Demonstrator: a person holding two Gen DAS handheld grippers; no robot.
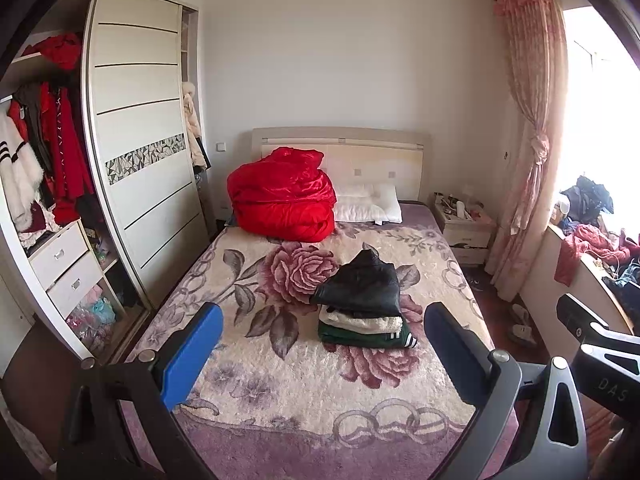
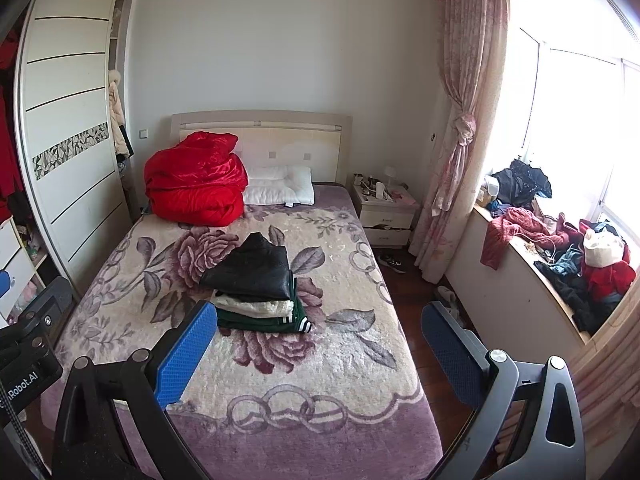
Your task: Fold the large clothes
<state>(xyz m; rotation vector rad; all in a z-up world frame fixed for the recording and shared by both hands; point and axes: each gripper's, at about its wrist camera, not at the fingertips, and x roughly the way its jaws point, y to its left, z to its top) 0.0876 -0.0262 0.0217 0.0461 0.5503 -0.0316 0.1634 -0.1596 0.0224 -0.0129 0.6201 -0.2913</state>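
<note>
A stack of folded clothes [image 1: 362, 312] lies mid-bed on the rose-patterned blanket [image 1: 280, 380]: a black jacket [image 1: 360, 284] on top, a cream garment and a green one with white stripes beneath. The stack also shows in the right wrist view [image 2: 256, 292]. My left gripper [image 1: 320, 344] is open and empty, held above the foot of the bed, short of the stack. My right gripper [image 2: 320, 344] is open and empty, over the bed's right foot corner. A heap of unfolded clothes [image 2: 568, 264] lies on the window ledge at right.
A red quilt [image 1: 284, 196] and white pillow [image 1: 368, 204] sit at the headboard. An open wardrobe [image 1: 52, 184] with hanging clothes stands left. A nightstand [image 2: 386, 216], pink curtain [image 2: 460, 140] and shoes on the wood floor [image 2: 392, 264] lie right of the bed.
</note>
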